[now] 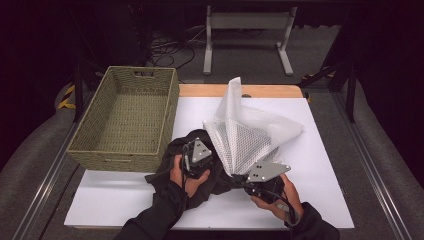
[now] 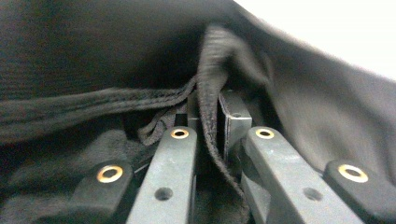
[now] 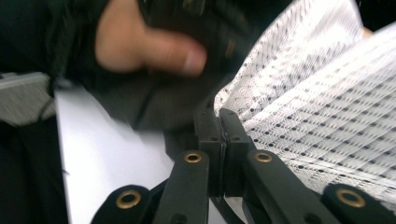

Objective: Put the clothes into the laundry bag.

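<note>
A black garment (image 1: 170, 152) lies bunched on the white board (image 1: 315, 170), just right of the basket. My left gripper (image 1: 195, 146) reaches down into it and is shut on a fold of the black cloth (image 2: 93, 56); the left gripper view has that fold pinched between the pads at the left gripper (image 2: 210, 114). A white mesh bag (image 1: 245, 132) stands up from the board, its top corner raised. My right gripper (image 1: 239, 179) is shut on the bag's lower edge. In the right gripper view, the right gripper (image 3: 220, 123) clamps the mesh bag (image 3: 317, 107), with the other hand (image 3: 144, 44) close behind.
An empty woven basket (image 1: 117, 161) stands at the left, its right wall touching the black garment. A wooden table edge (image 1: 240, 90) shows behind the board. A grey metal stand (image 1: 247, 22) is on the floor beyond. Rails run along both sides of the table.
</note>
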`<state>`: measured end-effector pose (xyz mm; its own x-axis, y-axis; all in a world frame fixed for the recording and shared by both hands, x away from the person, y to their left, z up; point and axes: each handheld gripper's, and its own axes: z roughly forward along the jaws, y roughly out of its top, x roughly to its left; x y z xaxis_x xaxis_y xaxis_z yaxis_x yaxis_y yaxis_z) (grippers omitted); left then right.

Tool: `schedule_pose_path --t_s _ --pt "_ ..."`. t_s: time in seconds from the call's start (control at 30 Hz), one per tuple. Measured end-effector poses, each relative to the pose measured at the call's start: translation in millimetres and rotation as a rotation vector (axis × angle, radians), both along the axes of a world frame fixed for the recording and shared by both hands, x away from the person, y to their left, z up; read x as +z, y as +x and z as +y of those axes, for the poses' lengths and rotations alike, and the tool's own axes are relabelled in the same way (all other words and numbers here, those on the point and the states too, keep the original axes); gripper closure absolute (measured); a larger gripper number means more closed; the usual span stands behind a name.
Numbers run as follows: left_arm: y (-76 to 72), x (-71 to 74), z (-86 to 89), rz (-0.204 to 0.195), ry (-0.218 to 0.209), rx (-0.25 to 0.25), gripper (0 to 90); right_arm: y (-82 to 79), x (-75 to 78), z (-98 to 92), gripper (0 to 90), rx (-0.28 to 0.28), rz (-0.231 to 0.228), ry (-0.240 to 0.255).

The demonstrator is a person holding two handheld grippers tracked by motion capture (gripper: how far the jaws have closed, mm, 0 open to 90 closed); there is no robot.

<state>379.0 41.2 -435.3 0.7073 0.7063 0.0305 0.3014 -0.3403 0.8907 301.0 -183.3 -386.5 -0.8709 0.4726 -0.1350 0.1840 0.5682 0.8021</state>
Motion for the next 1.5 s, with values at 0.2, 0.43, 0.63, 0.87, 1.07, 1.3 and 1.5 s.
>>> schedule_pose_path --t_s 0.2,0.43,0.63,0.87,1.07,1.3,1.5 --pt "-10.2 10.7 19.8 0.045 0.017 -0.194 55.5 7.2 -22.7 -5.6 89.1 -0.046 -0.017 -0.079" --pt "-21.7 -7.2 10.2 0.146 0.252 -0.296 8.2 8.0 -22.6 -10.4 89.1 -0.059 -0.013 -0.043" --pt "-6.4 -23.5 -16.1 0.141 0.337 -0.237 0.4 8.5 -26.6 -5.4 89.0 -0.056 -0.007 -0.054" --pt "-4.3 -20.2 -18.7 0.067 0.227 -0.165 57.7 12.0 -25.7 -5.5 89.1 -0.067 -0.005 -0.036" --pt "-11.4 2.0 -1.3 0.046 0.011 -0.175 73.2 15.0 -10.9 -1.1 89.1 -0.073 -0.055 -0.008" --pt "-33.8 42.2 2.0 -0.029 -0.100 -0.235 74.8 6.7 36.8 11.4 89.2 -0.038 -0.140 0.061" --pt "-23.8 27.9 -32.2 -0.008 -0.048 -0.231 74.4 -0.2 52.5 8.1 89.2 -0.021 -0.140 0.117"
